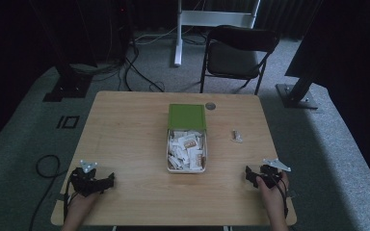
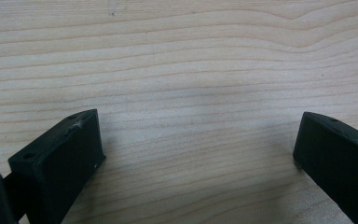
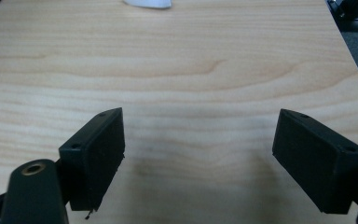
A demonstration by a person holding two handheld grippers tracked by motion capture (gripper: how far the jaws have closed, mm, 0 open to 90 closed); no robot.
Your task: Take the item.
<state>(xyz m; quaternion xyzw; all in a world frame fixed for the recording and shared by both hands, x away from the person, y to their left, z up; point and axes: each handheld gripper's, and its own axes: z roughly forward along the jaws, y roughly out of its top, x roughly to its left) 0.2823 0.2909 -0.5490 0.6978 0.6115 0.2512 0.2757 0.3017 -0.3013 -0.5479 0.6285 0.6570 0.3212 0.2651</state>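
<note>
A wooden desk [image 1: 125, 125] stands on grey carpet, with a black folding chair [image 1: 238, 53] beyond its far edge. Near the middle of the desk sits a white box [image 1: 187, 169] packed with small white and orange sachets [image 1: 188, 149]; its green lid [image 1: 187, 117] lies at the far end of the box, touching it. Just beyond the lid, a small round grey disc [image 1: 210, 106] is set in the desk surface. To the right of the box, well apart from it, a single small packet [image 1: 236, 136] lies on the bare wood.

The left tongs [image 1: 108, 181] rest at the near left corner of the desk, held by the person's left hand [image 1: 79, 204], a grey three-cornered plate on top. In the left gripper view the jaws stand wide apart over bare wood grain, grasping nothing [image 2: 193, 144].

The right tongs [image 1: 248, 174] rest near the near right corner, held by the right hand [image 1: 272, 195], also carrying a grey plate. In the right gripper view the jaws are likewise spread wide with nothing between them [image 3: 198, 144] (only wood grain under them), and a white object, cut off by the frame, lies at the far edge of the desk.

A black cable [image 1: 46, 166] loops on the carpet left of the desk.
</note>
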